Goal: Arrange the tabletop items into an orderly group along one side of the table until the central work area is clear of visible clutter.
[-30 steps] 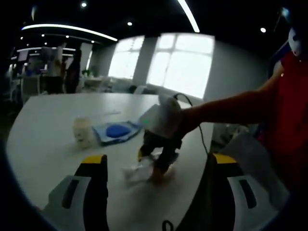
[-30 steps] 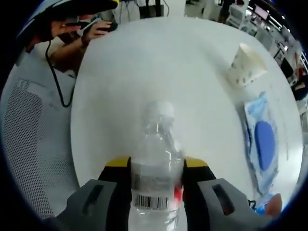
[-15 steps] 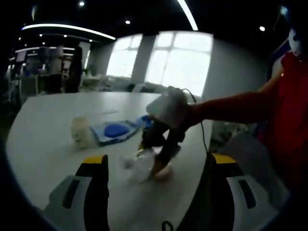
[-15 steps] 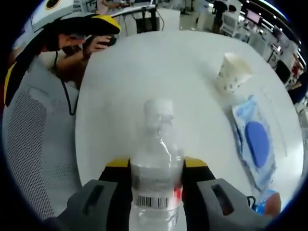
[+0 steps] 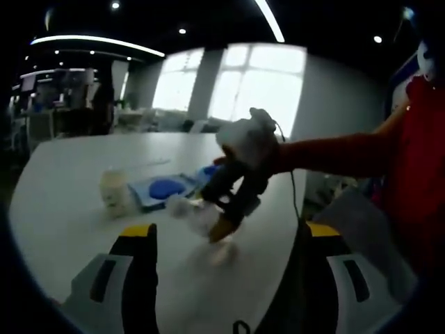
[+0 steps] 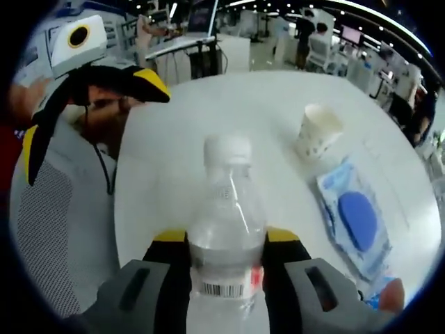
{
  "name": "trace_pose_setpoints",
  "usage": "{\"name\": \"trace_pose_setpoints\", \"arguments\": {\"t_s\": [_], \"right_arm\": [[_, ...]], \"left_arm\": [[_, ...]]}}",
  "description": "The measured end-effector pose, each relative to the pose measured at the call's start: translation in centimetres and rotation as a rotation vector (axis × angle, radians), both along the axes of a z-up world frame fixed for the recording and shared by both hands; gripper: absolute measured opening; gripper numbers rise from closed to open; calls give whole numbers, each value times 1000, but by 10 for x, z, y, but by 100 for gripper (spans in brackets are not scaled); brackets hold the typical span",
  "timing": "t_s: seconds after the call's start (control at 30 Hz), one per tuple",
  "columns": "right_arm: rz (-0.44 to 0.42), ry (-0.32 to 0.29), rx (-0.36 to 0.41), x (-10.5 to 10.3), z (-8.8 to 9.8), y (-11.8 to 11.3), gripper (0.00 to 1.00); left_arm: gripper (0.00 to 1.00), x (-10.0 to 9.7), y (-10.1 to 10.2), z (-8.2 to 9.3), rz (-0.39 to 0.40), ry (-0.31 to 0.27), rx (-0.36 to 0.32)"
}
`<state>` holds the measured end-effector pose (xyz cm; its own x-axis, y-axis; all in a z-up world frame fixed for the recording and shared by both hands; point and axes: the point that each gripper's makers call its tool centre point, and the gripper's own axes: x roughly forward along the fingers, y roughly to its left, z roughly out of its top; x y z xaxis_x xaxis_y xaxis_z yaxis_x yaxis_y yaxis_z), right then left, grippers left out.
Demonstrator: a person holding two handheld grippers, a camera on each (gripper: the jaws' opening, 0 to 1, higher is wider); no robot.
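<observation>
Gripping the clear water bottle (image 6: 226,202) around its labelled middle, with the fingers of the right gripper (image 6: 226,240) closed firmly on both sides and the white cap pointing ahead. Holding it off the counter (image 6: 208,118), tilted, as seen in the left gripper view with the bottle (image 5: 193,212) hanging over a faint shadow. Probably carrying it this way to bring it across toward the other items without dragging it. Leaving the paper cup (image 6: 316,132) standing upright ahead and to one side, just beside the blue packet (image 6: 354,223) lying flat, so likely treating that pair as the start of the group. Aiming, by this reading, to set the bottle down upright near the cup (image 5: 115,191) and packet (image 5: 163,189). Keeping the left gripper (image 5: 229,229) back at the near edge of the counter, fingers spread wide and holding nothing, apparently waiting out of the way.
</observation>
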<state>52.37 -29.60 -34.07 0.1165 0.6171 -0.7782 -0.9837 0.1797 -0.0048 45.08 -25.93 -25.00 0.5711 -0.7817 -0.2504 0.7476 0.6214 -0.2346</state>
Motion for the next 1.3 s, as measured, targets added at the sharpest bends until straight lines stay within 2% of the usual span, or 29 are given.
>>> {"name": "trace_pose_setpoints", "arguments": {"t_s": [0.6,0.93,1.2,1.3], "right_arm": [[10,-34,123,0,23,10,38],[88,-27,197,-9,24,6,38],[124,16,269,-12,22,-7,40],[162,3,272,-18,21,-8,40]], "left_arm": [[82,2,-3,0,-8,2,11],[81,5,-7,-1,-23,3,21],[80,12,-12,4,-41,-7,28],[79,15,-16,3,-53,-9,31]]}}
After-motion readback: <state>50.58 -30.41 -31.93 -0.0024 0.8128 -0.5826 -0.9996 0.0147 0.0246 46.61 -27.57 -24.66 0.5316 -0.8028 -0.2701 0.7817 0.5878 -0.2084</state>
